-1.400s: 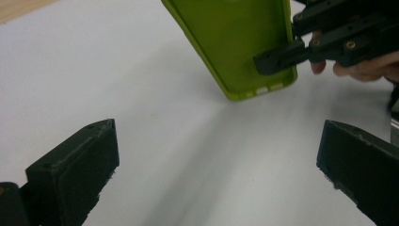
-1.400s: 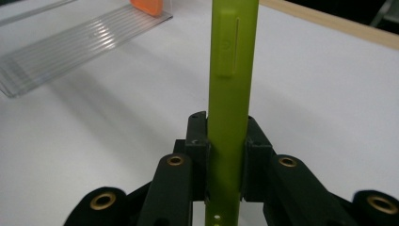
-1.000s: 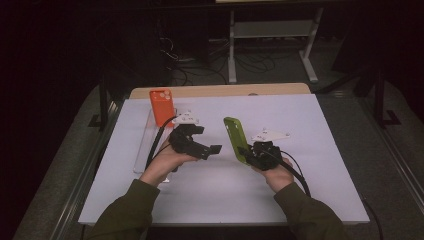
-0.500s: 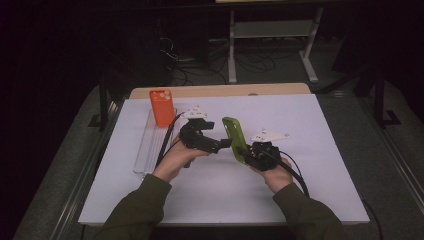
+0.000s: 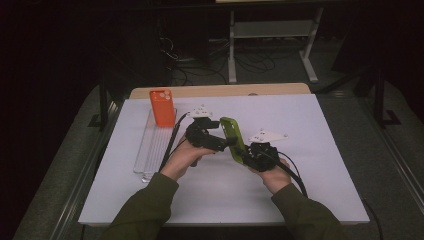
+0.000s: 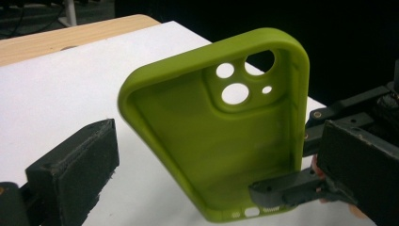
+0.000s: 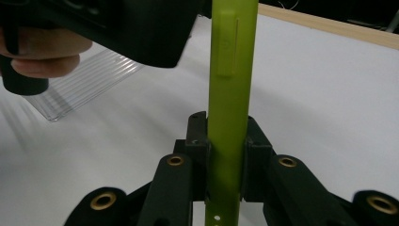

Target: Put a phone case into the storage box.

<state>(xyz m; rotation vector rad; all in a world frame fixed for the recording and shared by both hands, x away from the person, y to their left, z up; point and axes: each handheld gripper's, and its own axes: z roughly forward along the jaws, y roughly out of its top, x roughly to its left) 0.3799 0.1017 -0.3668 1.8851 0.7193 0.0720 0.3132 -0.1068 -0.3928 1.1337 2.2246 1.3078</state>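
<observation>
Above the white tabletop [image 5: 320, 165], the right tongs [image 5: 245, 152] pinch the green phone case [image 5: 233, 137] upright by its lower edge; the left tongs [image 5: 227, 144] stand spread around its side. No readable writing.

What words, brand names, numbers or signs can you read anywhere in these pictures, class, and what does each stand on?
None can be read: the green phone case, the orange phone case, the clear ribbed tray and both tools bear no legible text, label or number.
</observation>
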